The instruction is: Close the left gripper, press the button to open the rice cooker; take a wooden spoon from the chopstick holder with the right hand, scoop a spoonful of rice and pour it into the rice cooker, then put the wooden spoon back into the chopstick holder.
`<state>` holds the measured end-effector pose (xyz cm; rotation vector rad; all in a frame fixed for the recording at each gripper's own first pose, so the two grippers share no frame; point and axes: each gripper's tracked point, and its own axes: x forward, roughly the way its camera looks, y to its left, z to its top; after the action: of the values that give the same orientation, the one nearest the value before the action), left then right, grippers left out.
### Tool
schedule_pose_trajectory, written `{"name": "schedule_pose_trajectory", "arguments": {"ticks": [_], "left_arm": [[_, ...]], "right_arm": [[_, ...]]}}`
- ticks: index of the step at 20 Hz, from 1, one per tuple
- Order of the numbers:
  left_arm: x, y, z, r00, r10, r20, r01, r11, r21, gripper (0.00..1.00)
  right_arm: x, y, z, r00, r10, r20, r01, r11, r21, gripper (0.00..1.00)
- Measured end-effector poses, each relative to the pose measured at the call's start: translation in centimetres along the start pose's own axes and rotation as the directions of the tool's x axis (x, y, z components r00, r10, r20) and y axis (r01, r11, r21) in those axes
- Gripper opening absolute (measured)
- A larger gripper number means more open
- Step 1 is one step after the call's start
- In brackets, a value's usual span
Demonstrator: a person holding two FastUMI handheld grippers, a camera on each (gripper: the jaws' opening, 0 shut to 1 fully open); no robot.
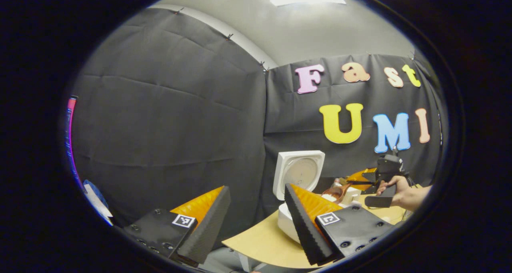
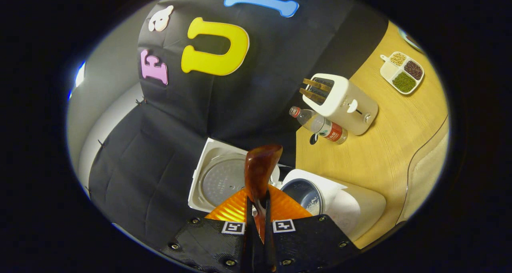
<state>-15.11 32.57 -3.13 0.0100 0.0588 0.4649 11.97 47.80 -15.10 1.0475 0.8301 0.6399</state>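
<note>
Wooden spoon (image 2: 260, 173) pinched between right tongs (image 2: 258, 209).

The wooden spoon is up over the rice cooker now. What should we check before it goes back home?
1. Right gripper pinching the wooden spoon: ok, both fingers press its handle.
2. Rice cooker lid open: ok, it stands up.
3. Rice in the inner pot: ok, some white grains show inside.
4. Spoon bowl emptied: cannot tell, we see its back.
5. Left gripper out of the way: ok, open, off to the side.
6. Chopstick holder free for the spoon: cannot tell.
</note>
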Motion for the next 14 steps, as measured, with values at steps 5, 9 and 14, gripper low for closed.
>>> {"name": "schedule_pose_trajectory", "arguments": {"ticks": [5, 9, 14], "left_arm": [[-1.2, 1.1, -0.2, 0.999, 0.043, -0.015, -0.042, 0.999, 0.025, 0.95], [-1.8, 1.3, 0.0, 0.998, 0.056, -0.014, -0.055, 0.998, 0.037, 0.94], [-1.9, 1.1, -0.1, 0.999, 0.051, -0.011, -0.05, 0.998, 0.027, 0.95]], "right_arm": [[3.0, 0.4, -1.5, 0.999, -0.031, -0.035, 0.026, 0.989, -0.143, 0.11], [3.9, 0.2, -3.2, 0.995, -0.07, -0.069, 0.047, 0.955, -0.294, 0.11], [4.0, 0.0, -4.9, 0.99, -0.118, -0.075, 0.061, 0.847, -0.529, 0.11]]}}
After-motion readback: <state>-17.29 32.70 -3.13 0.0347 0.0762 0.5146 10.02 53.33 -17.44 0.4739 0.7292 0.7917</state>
